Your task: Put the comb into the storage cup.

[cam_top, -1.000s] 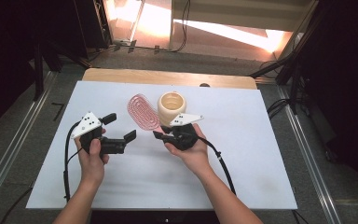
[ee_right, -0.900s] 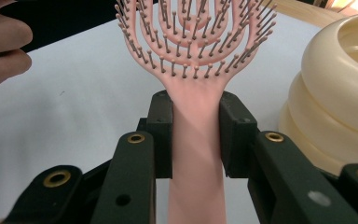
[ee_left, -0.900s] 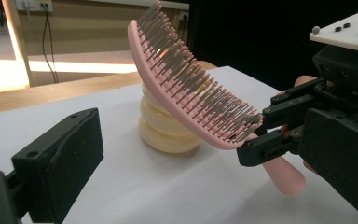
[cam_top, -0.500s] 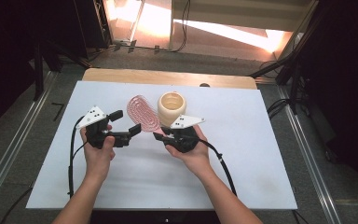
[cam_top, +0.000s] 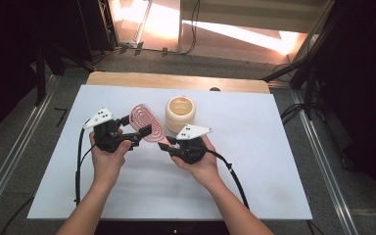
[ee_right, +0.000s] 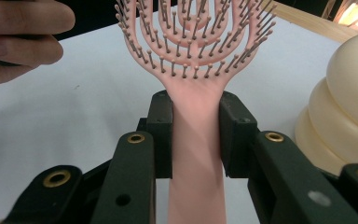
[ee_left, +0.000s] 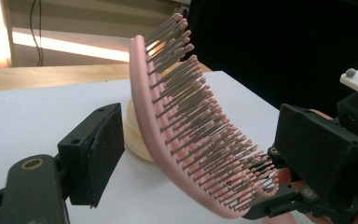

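Black grippers, brass-ringed screws on jaws, grey triangular plates, black cables.

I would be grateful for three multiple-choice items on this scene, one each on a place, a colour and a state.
1. Where does the cream holder stand?
A. beyond the hairbrush
B. at the table's near edge
C. off the table

2. What colour is the hairbrush?
A. blue
B. pink
C. green

3. How do the right tongs stand?
A. wide open
B. shut on nothing
C. shut on the brush handle

Key: 1 A, the high view shows it farther up the table than the brush. 2 B, both gripper views show pink. 3 C, the right gripper view shows both pads pressing the handle.
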A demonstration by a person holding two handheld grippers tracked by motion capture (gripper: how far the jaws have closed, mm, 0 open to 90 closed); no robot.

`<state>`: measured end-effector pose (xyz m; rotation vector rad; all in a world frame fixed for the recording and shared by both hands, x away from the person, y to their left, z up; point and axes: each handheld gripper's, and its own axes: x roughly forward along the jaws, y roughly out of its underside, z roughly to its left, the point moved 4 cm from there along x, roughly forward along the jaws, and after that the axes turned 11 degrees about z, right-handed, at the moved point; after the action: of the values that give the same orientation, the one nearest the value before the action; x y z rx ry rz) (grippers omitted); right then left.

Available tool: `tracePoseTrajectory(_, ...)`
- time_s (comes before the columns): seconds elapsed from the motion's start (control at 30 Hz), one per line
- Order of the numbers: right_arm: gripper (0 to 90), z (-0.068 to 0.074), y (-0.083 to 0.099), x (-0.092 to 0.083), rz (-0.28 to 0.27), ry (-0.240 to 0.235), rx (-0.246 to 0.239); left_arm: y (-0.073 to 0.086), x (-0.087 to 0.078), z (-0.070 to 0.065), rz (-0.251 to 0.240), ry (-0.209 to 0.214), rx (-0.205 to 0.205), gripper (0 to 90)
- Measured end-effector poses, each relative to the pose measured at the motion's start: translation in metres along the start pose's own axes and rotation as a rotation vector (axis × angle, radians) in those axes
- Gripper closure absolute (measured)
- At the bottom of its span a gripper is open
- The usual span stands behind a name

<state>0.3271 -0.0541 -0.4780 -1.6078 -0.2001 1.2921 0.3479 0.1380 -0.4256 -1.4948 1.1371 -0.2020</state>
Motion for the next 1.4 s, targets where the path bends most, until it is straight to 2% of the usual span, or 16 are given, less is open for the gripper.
tracePoseTrajectory(0.1, 67.9, 0.003, 0.000, 0.001, -0.004, 0.003, -0.011, -0.001, 0.001, -0.001, 0.001, 0.000, 0.000, 21.8)
tracePoseTrajectory(0.17, 67.8, 0.004, -0.001, 0.001, -0.008, 0.004, -0.017, -0.001, 0.002, 0.000, 0.007, -0.002, -0.021, 23.0)
tracePoseTrajectory(0.33, 67.8, 0.008, -0.002, 0.000, -0.018, 0.001, -0.025, -0.001, 0.002, 0.001, 0.017, -0.007, -0.038, 24.3)
tracePoseTrajectory(0.37, 67.9, 0.010, -0.003, 0.000, -0.029, 0.006, -0.050, -0.001, 0.003, 0.001, 0.019, -0.003, -0.041, 26.2)
tracePoseTrajectory(0.4, 67.9, 0.010, -0.003, 0.000, -0.029, 0.006, -0.050, -0.001, 0.003, 0.001, 0.019, -0.003, -0.041, 26.9)
tracePoseTrajectory(0.53, 67.8, 0.014, -0.004, -0.001, -0.035, 0.017, -0.065, -0.002, 0.002, 0.002, 0.027, 0.024, -0.062, 32.5)
tracePoseTrajectory(0.57, 67.8, 0.014, -0.004, 0.000, -0.038, 0.023, -0.067, -0.002, 0.002, 0.002, 0.028, 0.033, -0.069, 37.2)
tracePoseTrajectory(0.67, 67.8, 0.014, -0.004, 0.000, -0.042, 0.032, -0.073, -0.001, 0.003, 0.003, 0.060, 0.061, -0.083, 40.0)
tracePoseTrajectory(0.77, 67.8, 0.014, -0.004, 0.001, -0.041, 0.038, -0.076, -0.001, 0.006, 0.003, 0.077, 0.066, -0.092, 41.9)
tracePoseTrajectory(0.8, 67.8, 0.015, -0.004, 0.001, -0.042, 0.041, -0.077, -0.001, 0.006, 0.003, 0.080, 0.078, -0.096, 44.5)
tracePoseTrajectory(0.83, 67.8, 0.015, -0.004, 0.002, -0.046, 0.044, -0.083, -0.002, 0.006, 0.002, 0.076, 0.081, -0.097, 51.4)
tracePoseTrajectory(0.97, 67.7, 0.015, -0.003, 0.003, -0.051, 0.053, -0.080, -0.003, 0.006, 0.002, 0.086, 0.089, -0.116, 54.2)
tracePoseTrajectory(1.0, 67.7, 0.015, -0.003, 0.004, -0.053, 0.058, -0.084, -0.003, 0.007, 0.003, 0.094, 0.109, -0.125, 55.2)
tracePoseTrajectory(1.1, 67.6, 0.015, -0.002, 0.004, -0.052, 0.064, -0.088, -0.004, 0.006, 0.002, 0.098, 0.126, -0.122, 57.3)
tracePoseTrajectory(1.17, 67.5, 0.015, 0.000, 0.007, -0.043, 0.058, -0.093, -0.005, 0.006, -0.002, 0.094, 0.145, -0.100, 61.2)
tracePoseTrajectory(1.4, 64.4, 0.012, 0.000, 0.006, -0.055, 0.057, -0.078, -0.006, 0.005, -0.007, 0.080, 0.161, -0.073, 62.8)
